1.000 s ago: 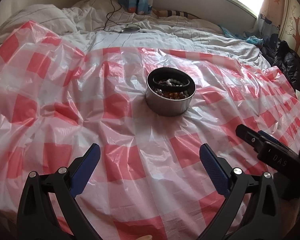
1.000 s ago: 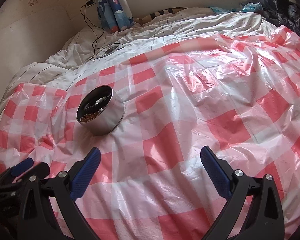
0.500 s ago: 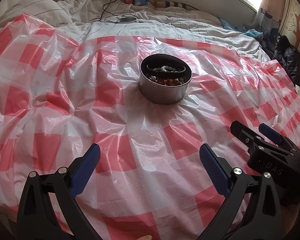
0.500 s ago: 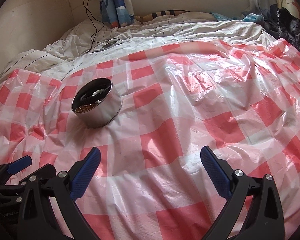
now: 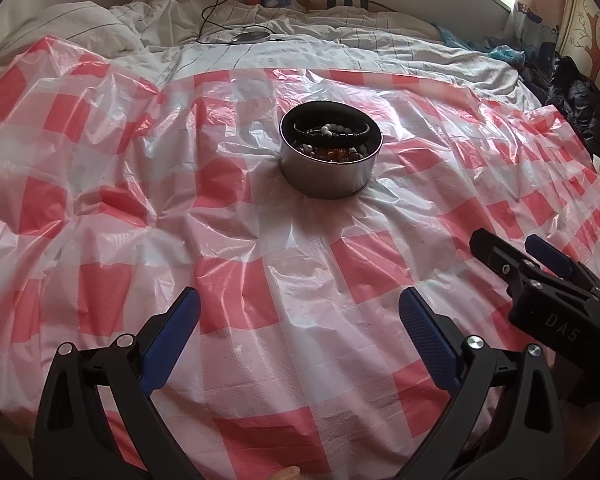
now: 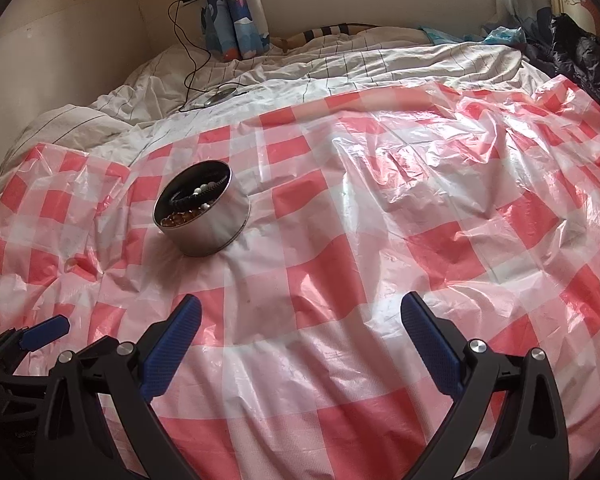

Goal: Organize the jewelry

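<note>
Closer now, both tools point(image 5: 299, 320) point(image 6: 301, 324) spread, empty; tin point(image 5: 330, 160) holds, seemingly, beaded bracelets point(image 5: 332, 133).

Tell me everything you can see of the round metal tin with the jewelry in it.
The round silver metal tin stands upright and lidless on the red-and-white checked plastic sheet, which dimples under it. It has a low, smooth cylindrical wall, a thin rim and a dark interior. Inside lie a black bracelet with white beads, and amber-coloured beads beneath. Neither gripper touches it; only the sheet does.
</note>
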`<state>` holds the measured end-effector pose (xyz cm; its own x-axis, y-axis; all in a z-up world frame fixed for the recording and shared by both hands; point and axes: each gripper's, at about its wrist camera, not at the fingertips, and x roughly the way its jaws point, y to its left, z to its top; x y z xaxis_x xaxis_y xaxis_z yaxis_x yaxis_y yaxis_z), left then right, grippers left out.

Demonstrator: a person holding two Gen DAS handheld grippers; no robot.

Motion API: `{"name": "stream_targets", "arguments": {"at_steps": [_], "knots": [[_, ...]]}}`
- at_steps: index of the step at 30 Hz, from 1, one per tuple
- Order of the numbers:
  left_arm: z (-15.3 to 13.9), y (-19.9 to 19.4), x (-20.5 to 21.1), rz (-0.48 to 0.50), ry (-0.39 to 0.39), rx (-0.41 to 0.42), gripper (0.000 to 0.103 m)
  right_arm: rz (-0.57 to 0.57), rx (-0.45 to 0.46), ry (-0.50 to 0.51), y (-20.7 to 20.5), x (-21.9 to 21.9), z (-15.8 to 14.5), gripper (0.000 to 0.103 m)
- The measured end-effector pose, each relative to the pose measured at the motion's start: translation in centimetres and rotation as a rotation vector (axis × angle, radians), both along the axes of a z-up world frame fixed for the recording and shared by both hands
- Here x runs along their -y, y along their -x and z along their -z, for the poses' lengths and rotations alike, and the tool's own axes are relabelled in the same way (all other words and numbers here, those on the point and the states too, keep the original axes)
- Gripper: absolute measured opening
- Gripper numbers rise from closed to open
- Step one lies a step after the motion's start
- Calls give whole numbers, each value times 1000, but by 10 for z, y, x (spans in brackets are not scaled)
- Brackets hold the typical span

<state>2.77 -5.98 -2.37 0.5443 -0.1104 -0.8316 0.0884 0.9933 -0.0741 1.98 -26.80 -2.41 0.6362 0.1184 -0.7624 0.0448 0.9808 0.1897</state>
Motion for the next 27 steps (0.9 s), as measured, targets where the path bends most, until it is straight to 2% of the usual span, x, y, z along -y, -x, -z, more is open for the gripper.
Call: {"name": "stream_targets", "arguments": {"at_steps": [9, 13, 27], "knots": [[-7, 4, -1, 33, -39, -9, 95, -33, -11, -25, -4, -1, 3, 96], [-6, 5, -6, 31, -33, -12, 95, -37, -18, -42, -5, 1, 3, 96], [12, 0, 2, 57, -40, -40, 95, -55, -37, -26, -9, -2, 6, 96]]}}
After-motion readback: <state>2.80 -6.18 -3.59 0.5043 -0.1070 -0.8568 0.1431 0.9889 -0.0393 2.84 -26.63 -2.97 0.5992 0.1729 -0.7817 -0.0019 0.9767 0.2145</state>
